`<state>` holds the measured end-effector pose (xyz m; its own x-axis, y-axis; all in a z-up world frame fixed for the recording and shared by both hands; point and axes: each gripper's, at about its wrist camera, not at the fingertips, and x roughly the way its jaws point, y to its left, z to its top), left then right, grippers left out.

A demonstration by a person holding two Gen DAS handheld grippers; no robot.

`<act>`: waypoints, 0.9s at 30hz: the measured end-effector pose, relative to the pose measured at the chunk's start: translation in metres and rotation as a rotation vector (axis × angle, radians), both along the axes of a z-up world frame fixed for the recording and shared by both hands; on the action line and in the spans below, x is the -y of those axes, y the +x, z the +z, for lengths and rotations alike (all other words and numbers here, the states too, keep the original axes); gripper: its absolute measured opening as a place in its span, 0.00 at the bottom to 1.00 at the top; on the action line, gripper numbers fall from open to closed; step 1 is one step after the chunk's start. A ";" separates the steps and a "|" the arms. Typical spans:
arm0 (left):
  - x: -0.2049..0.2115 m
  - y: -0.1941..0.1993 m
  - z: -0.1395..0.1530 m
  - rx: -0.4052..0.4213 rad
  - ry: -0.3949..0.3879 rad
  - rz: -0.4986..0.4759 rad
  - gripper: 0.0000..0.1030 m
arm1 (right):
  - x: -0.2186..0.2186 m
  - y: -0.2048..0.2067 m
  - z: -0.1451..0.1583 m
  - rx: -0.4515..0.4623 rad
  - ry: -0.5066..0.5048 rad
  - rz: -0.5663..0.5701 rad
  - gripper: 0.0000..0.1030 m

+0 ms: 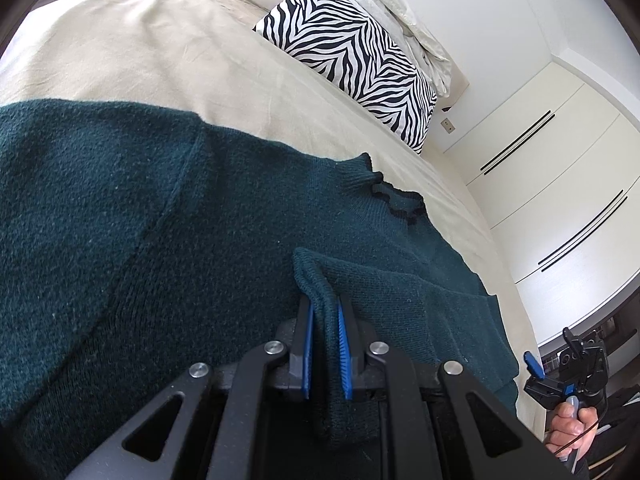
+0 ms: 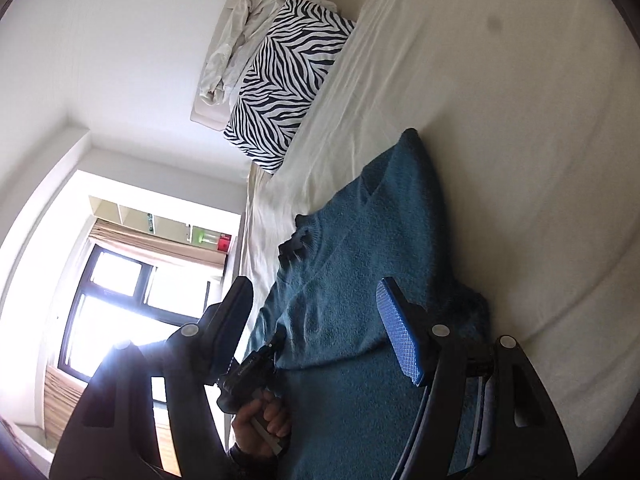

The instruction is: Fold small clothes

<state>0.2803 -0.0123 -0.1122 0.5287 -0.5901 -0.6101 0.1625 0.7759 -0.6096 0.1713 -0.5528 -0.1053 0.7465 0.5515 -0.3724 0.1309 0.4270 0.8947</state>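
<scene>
A dark teal knit sweater (image 1: 120,208) lies spread on the beige bed, its frilled collar (image 1: 394,196) toward the pillow. My left gripper (image 1: 325,312) is shut on a fold of the sweater's edge, which hangs between the blue pads. The sweater also shows in the right wrist view (image 2: 380,240). My right gripper (image 2: 316,308) is open and empty, held above the sweater. It shows small at the right edge of the left wrist view (image 1: 560,364), off the bed's side.
A zebra-print pillow (image 1: 352,52) and a crumpled white cloth (image 1: 400,12) lie at the head of the bed (image 1: 140,48). White wardrobe doors (image 1: 552,184) stand beside the bed. A window (image 2: 120,304) shows in the right wrist view.
</scene>
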 end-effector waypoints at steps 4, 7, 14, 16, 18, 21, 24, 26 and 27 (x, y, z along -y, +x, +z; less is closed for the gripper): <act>-0.005 0.001 0.007 -0.044 -0.009 -0.006 0.15 | -0.016 0.014 -0.039 -0.118 -0.062 0.012 0.58; -0.028 -0.024 0.030 -0.026 -0.003 0.061 0.52 | -0.017 -0.010 -0.025 -0.109 -0.057 -0.015 0.60; -0.184 -0.129 0.058 0.038 -0.260 0.418 0.71 | -0.039 -0.085 0.021 0.001 -0.028 -0.025 0.60; -0.236 -0.155 0.049 0.023 -0.315 0.548 0.71 | -0.055 -0.099 0.024 0.005 -0.006 -0.012 0.60; -0.284 -0.176 0.038 0.002 -0.358 0.672 0.71 | -0.074 -0.108 0.025 0.002 0.005 0.005 0.60; -0.340 -0.202 0.022 -0.020 -0.467 0.827 0.68 | -0.107 -0.116 0.022 -0.010 0.018 0.044 0.60; -0.367 -0.213 0.014 -0.019 -0.543 0.919 0.67 | -0.138 -0.119 0.021 -0.028 0.008 0.085 0.60; -0.375 -0.209 0.008 -0.018 -0.577 0.954 0.67 | -0.155 -0.122 0.023 -0.032 0.009 0.105 0.60; -0.377 -0.205 0.003 -0.023 -0.586 0.972 0.62 | -0.162 -0.122 0.024 -0.032 0.010 0.111 0.60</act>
